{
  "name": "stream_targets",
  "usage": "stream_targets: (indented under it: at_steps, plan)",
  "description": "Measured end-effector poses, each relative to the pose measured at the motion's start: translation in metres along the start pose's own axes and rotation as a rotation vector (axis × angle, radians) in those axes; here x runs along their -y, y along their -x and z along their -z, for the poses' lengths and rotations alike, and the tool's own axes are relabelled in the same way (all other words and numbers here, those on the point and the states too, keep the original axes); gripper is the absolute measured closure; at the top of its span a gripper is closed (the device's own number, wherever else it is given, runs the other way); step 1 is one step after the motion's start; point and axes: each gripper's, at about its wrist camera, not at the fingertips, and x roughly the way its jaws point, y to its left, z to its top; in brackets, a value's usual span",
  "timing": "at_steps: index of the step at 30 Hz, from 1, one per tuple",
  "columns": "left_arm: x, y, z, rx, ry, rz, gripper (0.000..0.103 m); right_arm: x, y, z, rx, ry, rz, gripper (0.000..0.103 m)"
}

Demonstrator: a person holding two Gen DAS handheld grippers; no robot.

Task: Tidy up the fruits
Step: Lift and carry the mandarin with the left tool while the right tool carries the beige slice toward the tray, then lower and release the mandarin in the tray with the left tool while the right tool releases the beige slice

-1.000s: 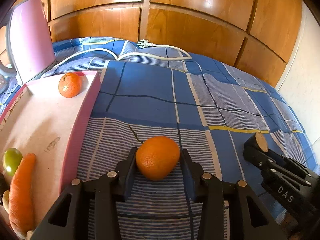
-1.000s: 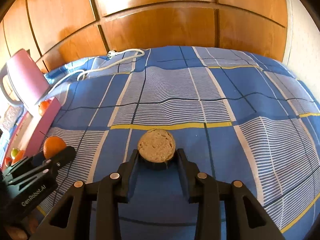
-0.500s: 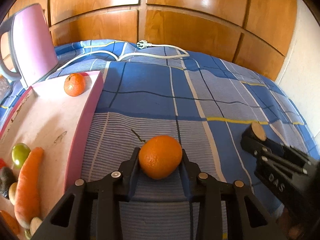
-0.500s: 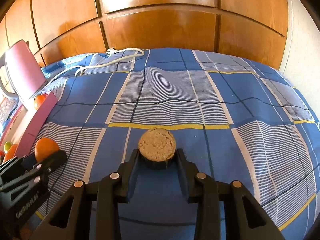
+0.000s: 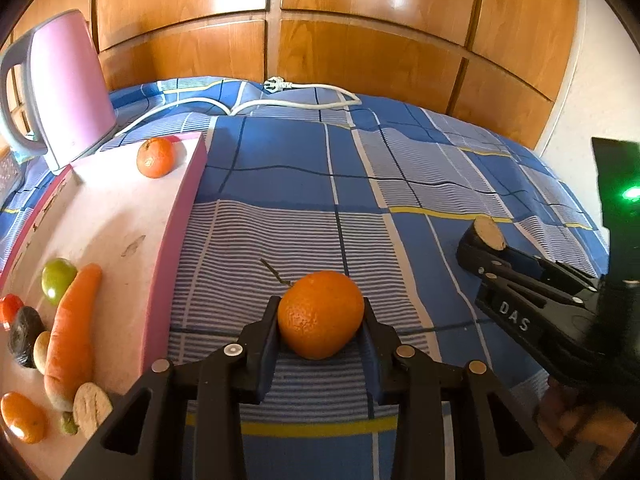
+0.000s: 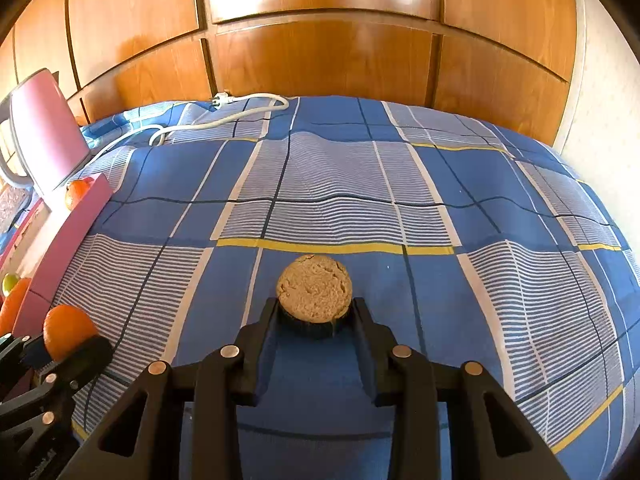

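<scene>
Left gripper is clamped on an orange, pads pressing its sides at 3 and 9 o'clock; jaws were just closing in, now narrow w/ the fruit between them. Whether it's lifted off the blue plaid bedspread or resting on it, can't tell. Right gripper is likewise narrow, gripping a dark round item w/ a rough tan cut face, maybe half an avocado, not sure; it shows at approx 3 o'clock in the left wrist view. Pink tray lies at 9 o'clock from the orange, near but apart, w/ a second orange at its far end and a carrot, a green fruit and other small produce at the near end. Pink kettle stands beyond the tray at 10 o'clock; white power cord at 12 o'clock near the wood wall. Handling, as a guess: orange is light, firm but slightly yielding, rind pebbled so grip should be decent; being round it can roll or squirt out if the pads sit off-centre, so hold across the widest middle as now, moderate squeeze, no crushing. Likely next: carry it over the tray's raised edge to 9 o'clock, set it down by the other orange.
</scene>
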Motion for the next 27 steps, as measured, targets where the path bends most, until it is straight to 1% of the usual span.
stream_targets:
  at_steps: [8, 11, 14, 19, 27]
  plan:
    - [-0.006, 0.018, 0.001, 0.022, 0.013, 0.002, 0.067, -0.004, 0.008, 0.007, 0.005, -0.002, 0.014, 0.068]
    - [-0.009, 0.026, 0.002, 0.035, 0.014, 0.000, 0.067, -0.008, 0.014, 0.012, 0.006, -0.006, 0.005, 0.068]
    - [-0.011, 0.035, 0.001, 0.055, 0.010, 0.003, 0.067, -0.015, 0.020, 0.018, 0.005, 0.000, -0.015, 0.068]
    - [-0.019, 0.052, -0.003, 0.096, 0.016, -0.002, 0.067, -0.030, 0.027, 0.022, -0.012, 0.008, -0.072, 0.068]
    - [-0.054, 0.072, -0.010, 0.139, 0.083, -0.050, 0.067, -0.058, 0.035, 0.017, -0.025, 0.032, -0.159, 0.068]
